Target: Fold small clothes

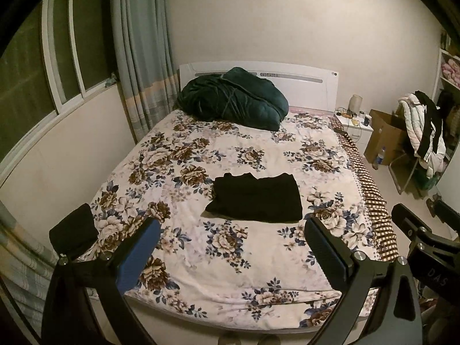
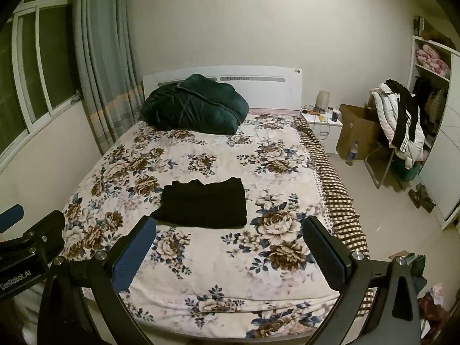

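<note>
Both my grippers, left gripper (image 1: 231,240) and right gripper (image 2: 230,241), hang with jaws apart, gripping nothing. Folded black garment (image 1: 254,198) lies on the floral bedspread (image 1: 258,258), at 12 o'clock, well apart from both.

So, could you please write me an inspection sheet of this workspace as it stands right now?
Surface: bed with a floral cover, lying flat.
Job's things: one black garment, folded into a rough rectangle, lying mid-bed; neither tool touches it.
Clutter: dark green quilt bundled against the white headboard.
Grippers: left tool open and holding nothing, above the bed's near end; right tool likewise.
Cables: a cord among small items on the white nightstand; details too small to tell.
Surroundings: curtained window on the left, cardboard box, clothes draped over a chair, open shelves on the right.
</note>
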The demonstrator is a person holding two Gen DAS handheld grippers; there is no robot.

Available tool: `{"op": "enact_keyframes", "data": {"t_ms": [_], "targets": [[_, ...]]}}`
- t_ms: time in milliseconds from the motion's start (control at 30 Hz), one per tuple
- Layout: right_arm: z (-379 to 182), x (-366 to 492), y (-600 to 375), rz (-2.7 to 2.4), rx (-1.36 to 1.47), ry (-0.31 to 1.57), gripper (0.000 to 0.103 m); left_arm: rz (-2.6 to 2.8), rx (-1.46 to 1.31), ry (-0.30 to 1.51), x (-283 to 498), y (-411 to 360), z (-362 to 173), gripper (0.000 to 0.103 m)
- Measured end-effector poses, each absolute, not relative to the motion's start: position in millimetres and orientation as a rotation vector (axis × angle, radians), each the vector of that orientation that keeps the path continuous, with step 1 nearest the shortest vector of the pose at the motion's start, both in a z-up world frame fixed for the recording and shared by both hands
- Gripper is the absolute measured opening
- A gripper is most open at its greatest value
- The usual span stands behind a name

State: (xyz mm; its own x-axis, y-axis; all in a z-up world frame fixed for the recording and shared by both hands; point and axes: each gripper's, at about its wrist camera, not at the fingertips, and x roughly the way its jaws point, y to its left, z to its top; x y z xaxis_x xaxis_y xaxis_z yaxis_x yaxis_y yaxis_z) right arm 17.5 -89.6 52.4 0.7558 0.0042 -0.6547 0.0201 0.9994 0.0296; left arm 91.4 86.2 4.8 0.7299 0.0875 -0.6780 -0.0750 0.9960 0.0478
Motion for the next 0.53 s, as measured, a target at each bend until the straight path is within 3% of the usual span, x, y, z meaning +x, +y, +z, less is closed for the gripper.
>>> {"op": "enact_keyframes", "data": {"t_ms": [533], "targets": [[54, 11, -87, -0.012, 0.044, 0.713, 0.103, 0.100, 0.028, 0.719, 86, 88, 16, 0.102]]}}
